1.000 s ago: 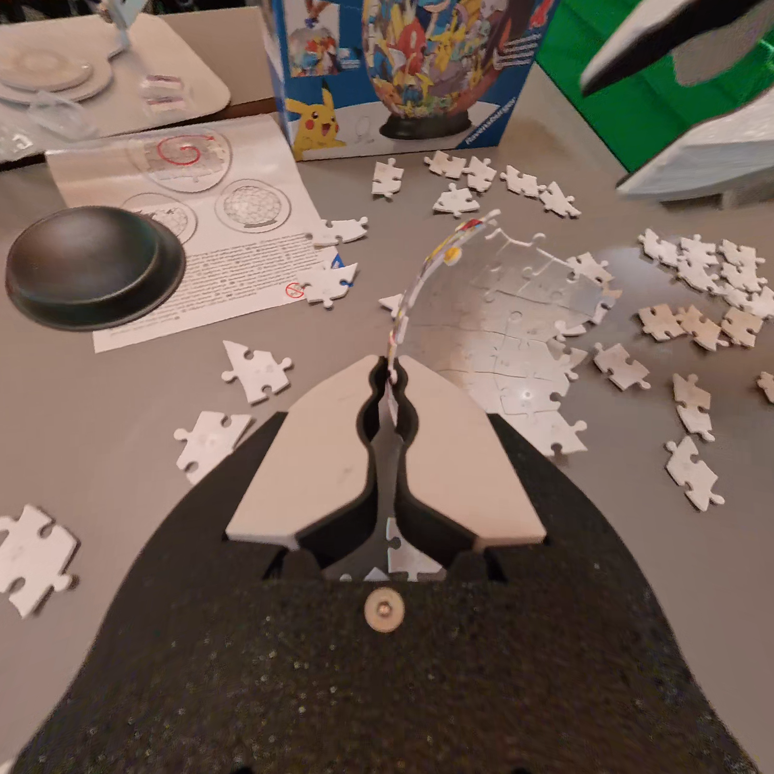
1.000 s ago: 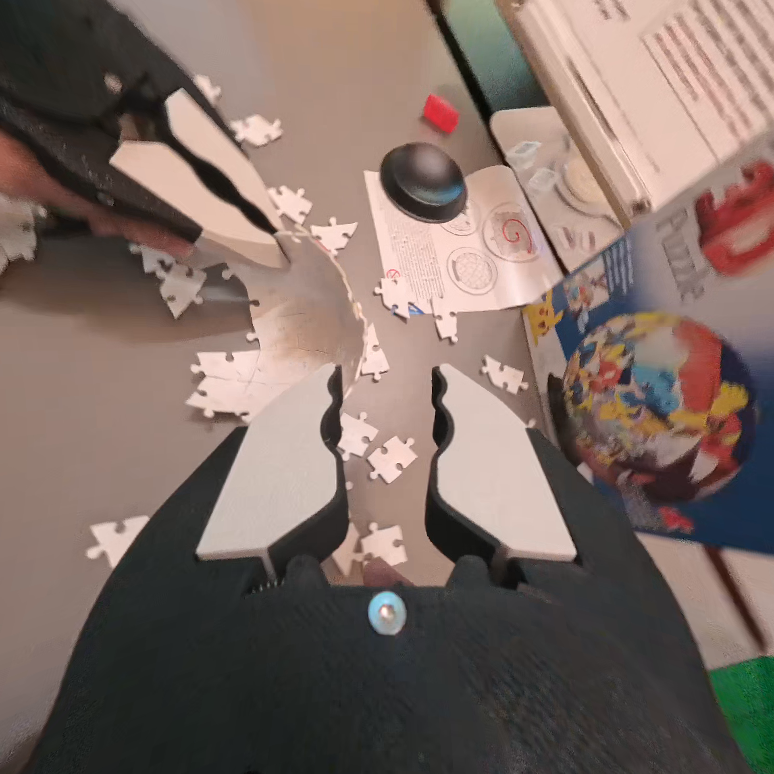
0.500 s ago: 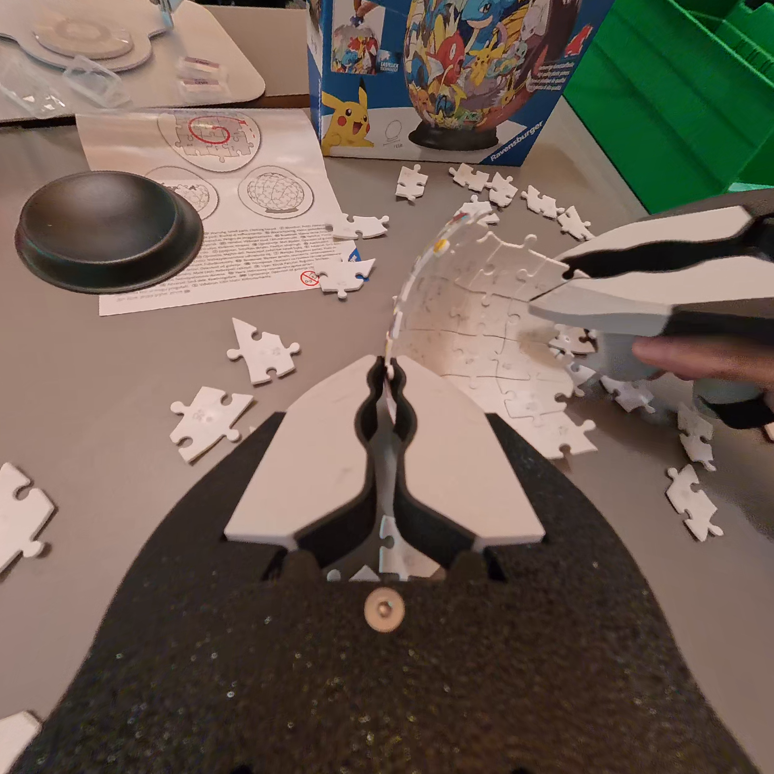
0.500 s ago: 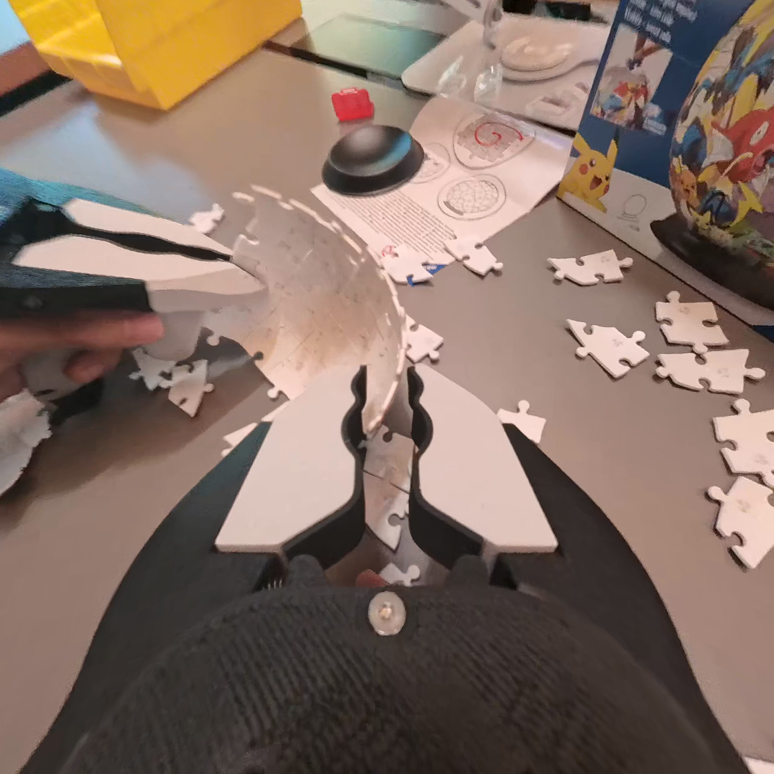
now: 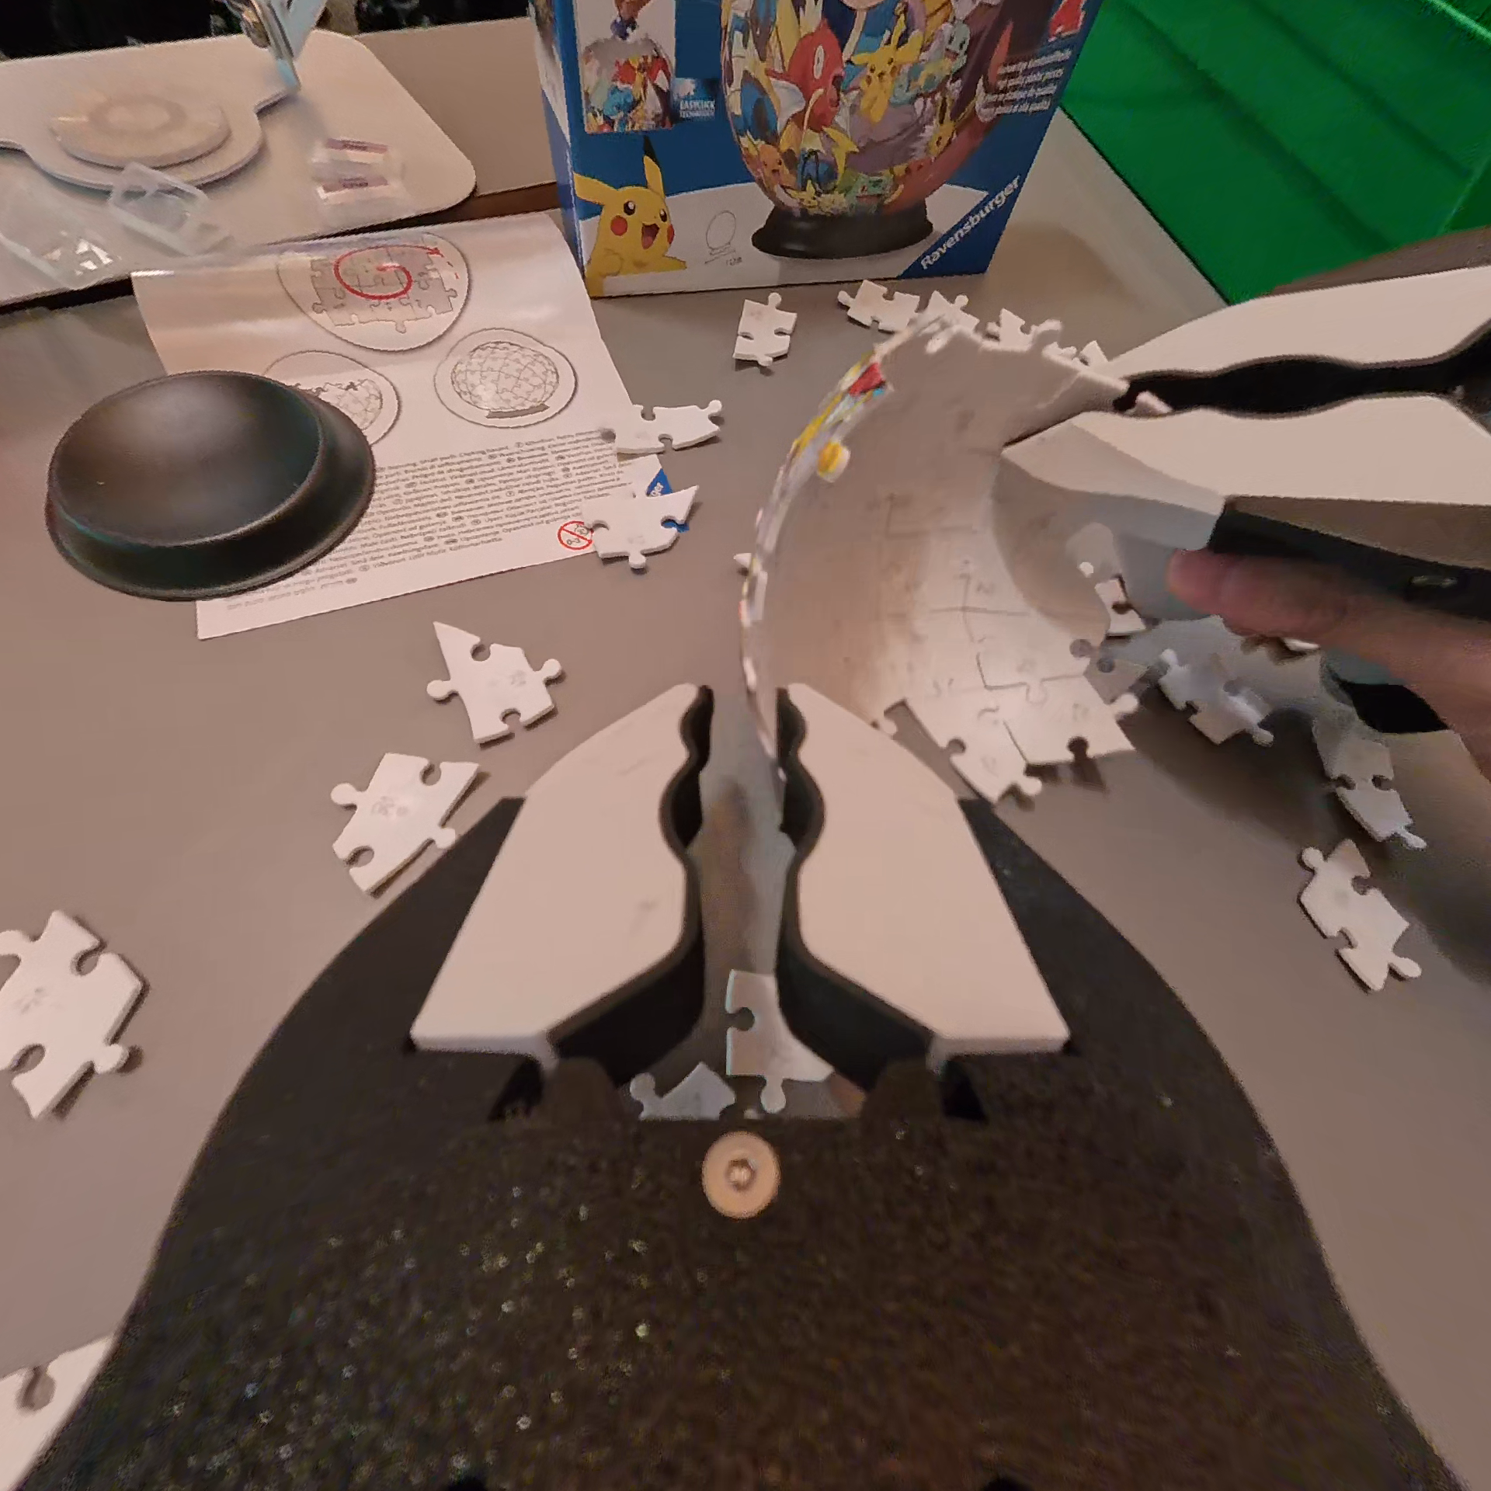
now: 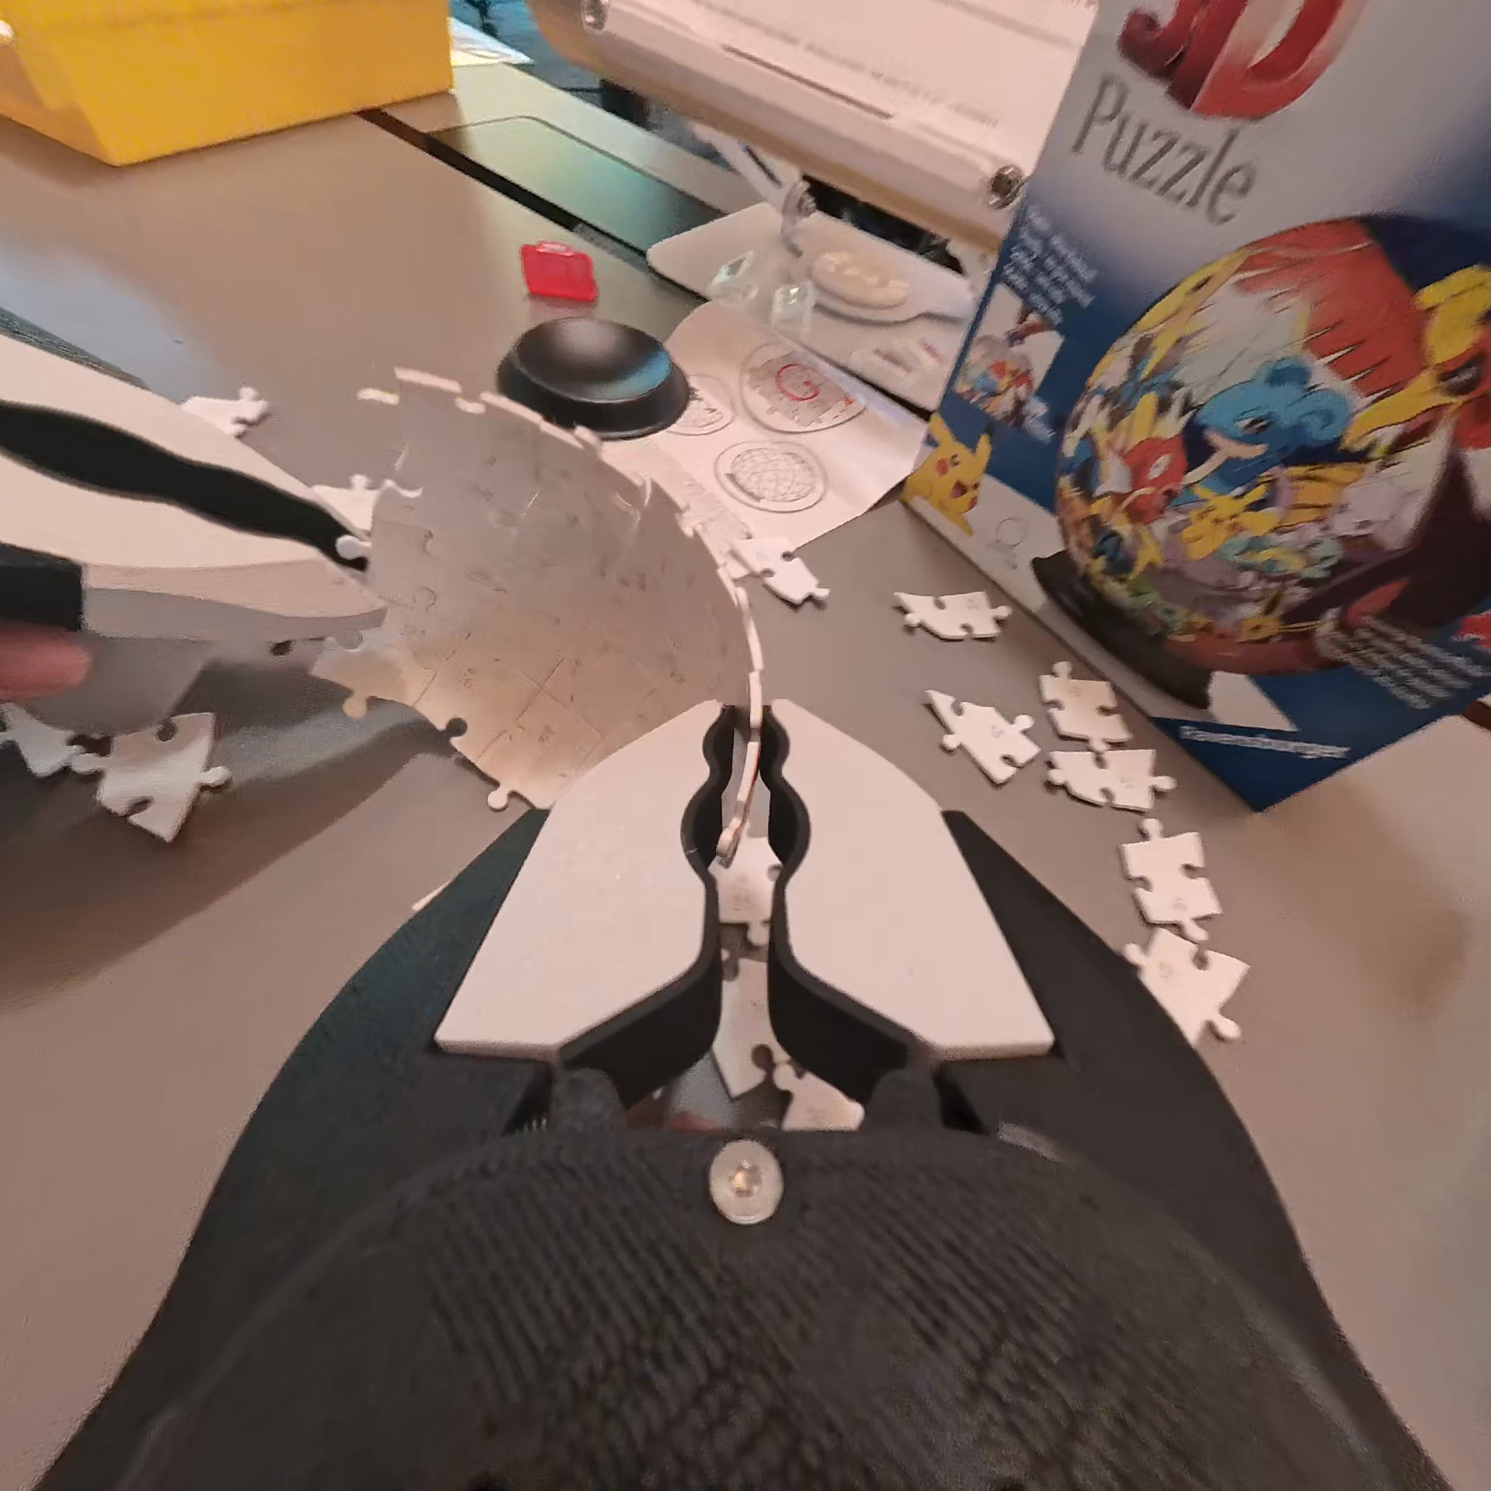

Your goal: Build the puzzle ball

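Note:
A half-built curved puzzle shell [image 5: 912,549], white on the inside with colour on its outer rim, stands tilted over the grey table [image 5: 202,766]. My left gripper [image 5: 744,698] is slightly open. The shell's near edge stands between its pads, close to the right finger [image 5: 887,847], with a gap on the left side. My right gripper [image 6: 746,714] is shut on the shell's rim [image 6: 549,581]. The left wrist view shows it [image 5: 1125,395] pinching the far rim, with a hand [image 5: 1331,613] behind it. The left gripper also shows in the right wrist view [image 6: 343,549], at the shell's other edge.
Loose white puzzle pieces [image 5: 492,682] [image 6: 980,734] lie scattered around. A black round stand [image 5: 202,484] sits on an instruction sheet [image 5: 452,452] at the left. The blue puzzle box [image 5: 807,137] stands behind. A green bin [image 5: 1291,121], a yellow bin [image 6: 202,64] and a small red item [image 6: 557,270] lie farther off. The tips of one gripper are about 10 cm away from the tips of the other. My left gripper is the nearer one to the small red item [image 6: 557,270]: about 25 cm, against 30 cm.
My right gripper came in open and shut on the shell's far rim. My left gripper, shut on the near edge before, has parted its fingers. The shell stands steeper.

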Action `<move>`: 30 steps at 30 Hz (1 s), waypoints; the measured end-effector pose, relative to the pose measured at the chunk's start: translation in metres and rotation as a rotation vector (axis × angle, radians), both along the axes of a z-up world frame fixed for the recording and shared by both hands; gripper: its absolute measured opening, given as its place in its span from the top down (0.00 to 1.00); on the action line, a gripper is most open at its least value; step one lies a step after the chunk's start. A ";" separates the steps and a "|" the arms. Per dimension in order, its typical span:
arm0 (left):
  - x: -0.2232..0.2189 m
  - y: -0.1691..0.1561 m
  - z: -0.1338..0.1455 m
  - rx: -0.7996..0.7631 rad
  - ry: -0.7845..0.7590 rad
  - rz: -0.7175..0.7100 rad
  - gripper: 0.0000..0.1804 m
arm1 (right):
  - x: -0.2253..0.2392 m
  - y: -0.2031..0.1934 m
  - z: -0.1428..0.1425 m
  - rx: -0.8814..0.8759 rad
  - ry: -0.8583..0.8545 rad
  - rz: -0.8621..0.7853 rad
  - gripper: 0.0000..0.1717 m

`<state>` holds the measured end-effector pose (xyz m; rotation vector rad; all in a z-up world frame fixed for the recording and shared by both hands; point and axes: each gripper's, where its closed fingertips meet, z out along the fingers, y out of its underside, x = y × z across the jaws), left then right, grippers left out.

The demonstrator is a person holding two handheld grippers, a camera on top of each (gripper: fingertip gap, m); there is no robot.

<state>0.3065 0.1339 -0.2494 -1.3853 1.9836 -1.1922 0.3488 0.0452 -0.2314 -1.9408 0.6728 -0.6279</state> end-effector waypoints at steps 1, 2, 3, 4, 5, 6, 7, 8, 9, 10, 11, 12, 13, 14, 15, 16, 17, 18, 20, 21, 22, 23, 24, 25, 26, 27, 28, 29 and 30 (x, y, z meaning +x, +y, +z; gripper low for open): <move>-0.001 0.001 0.000 0.003 0.013 -0.001 0.90 | 0.001 -0.003 0.002 -0.003 -0.020 -0.017 0.97; -0.003 0.002 0.000 0.004 0.027 0.001 0.88 | 0.002 -0.004 0.003 -0.003 -0.030 -0.028 0.97; -0.006 0.004 0.000 0.001 0.039 0.001 0.87 | 0.002 -0.005 0.003 -0.004 -0.034 -0.035 0.97; -0.010 0.005 0.001 -0.005 0.051 0.000 0.85 | 0.002 -0.006 0.003 -0.004 -0.035 -0.044 0.97; -0.015 0.007 0.001 -0.003 0.062 0.001 0.84 | 0.002 -0.007 0.002 -0.004 -0.037 -0.052 0.97; -0.020 0.010 0.001 0.010 0.071 0.005 0.84 | 0.002 -0.007 0.003 0.002 -0.040 -0.060 0.97; -0.025 0.013 0.001 0.030 0.075 0.005 0.84 | 0.002 -0.007 0.003 0.011 -0.042 -0.070 0.97; -0.031 0.015 0.000 0.055 0.080 -0.002 0.84 | 0.002 -0.007 0.003 0.016 -0.046 -0.079 0.97; -0.036 0.018 -0.001 0.084 0.091 -0.009 0.83 | 0.002 -0.007 0.003 0.021 -0.053 -0.085 0.97; -0.042 0.020 -0.004 0.116 0.105 -0.015 0.83 | 0.001 -0.006 0.003 0.028 -0.059 -0.087 0.97; -0.048 0.022 -0.007 0.146 0.120 -0.023 0.82 | 0.001 -0.005 0.003 0.030 -0.062 -0.085 0.97; -0.053 0.024 -0.009 0.173 0.134 -0.031 0.82 | 0.000 -0.004 0.003 0.020 -0.074 -0.088 0.97; -0.058 0.025 -0.012 0.197 0.146 -0.034 0.82 | 0.000 -0.003 0.004 0.011 -0.090 -0.088 0.97; -0.062 0.027 -0.014 0.222 0.157 -0.034 0.82 | -0.001 -0.002 0.005 0.004 -0.108 -0.087 0.97; -0.065 0.029 -0.017 0.249 0.168 -0.032 0.82 | -0.002 -0.002 0.005 -0.005 -0.123 -0.088 0.97; -0.068 0.031 -0.021 0.281 0.181 -0.026 0.81 | -0.003 -0.001 0.006 -0.016 -0.139 -0.088 0.97; -0.071 0.034 -0.023 0.309 0.193 -0.016 0.81 | -0.004 0.000 0.007 -0.023 -0.157 -0.084 0.97; -0.072 0.035 -0.025 0.327 0.204 -0.007 0.81 | -0.006 0.001 0.008 -0.030 -0.175 -0.080 0.97; -0.076 0.031 -0.028 0.324 0.230 -0.005 0.80 | -0.010 0.003 0.009 -0.054 -0.211 -0.068 0.96; -0.078 0.028 -0.028 0.316 0.246 -0.006 0.79 | -0.012 0.004 0.009 -0.072 -0.235 -0.062 0.96; -0.080 0.026 -0.029 0.308 0.262 -0.005 0.78 | -0.013 0.004 0.010 -0.089 -0.258 -0.059 0.96; -0.081 0.024 -0.029 0.301 0.276 -0.005 0.78 | -0.015 0.005 0.010 -0.104 -0.275 -0.054 0.96; -0.083 0.022 -0.030 0.299 0.289 -0.013 0.78 | -0.017 0.005 0.011 -0.114 -0.288 -0.049 0.96; -0.083 0.021 -0.031 0.304 0.299 -0.021 0.78 | -0.018 0.005 0.011 -0.117 -0.297 -0.044 0.96; -0.083 0.022 -0.033 0.317 0.305 -0.024 0.78 | -0.019 0.006 0.011 -0.116 -0.301 -0.039 0.96; -0.083 0.024 -0.035 0.334 0.312 -0.028 0.80 | -0.020 0.006 0.012 -0.114 -0.302 -0.034 0.96; -0.083 0.026 -0.037 0.353 0.321 -0.032 0.81 | -0.021 0.007 0.012 -0.113 -0.305 -0.029 0.96; -0.084 0.029 -0.039 0.368 0.327 -0.033 0.82 | -0.021 0.007 0.012 -0.116 -0.308 -0.027 0.96; -0.083 0.032 -0.038 0.375 0.323 -0.024 0.82 | -0.022 0.008 0.012 -0.119 -0.313 -0.024 0.96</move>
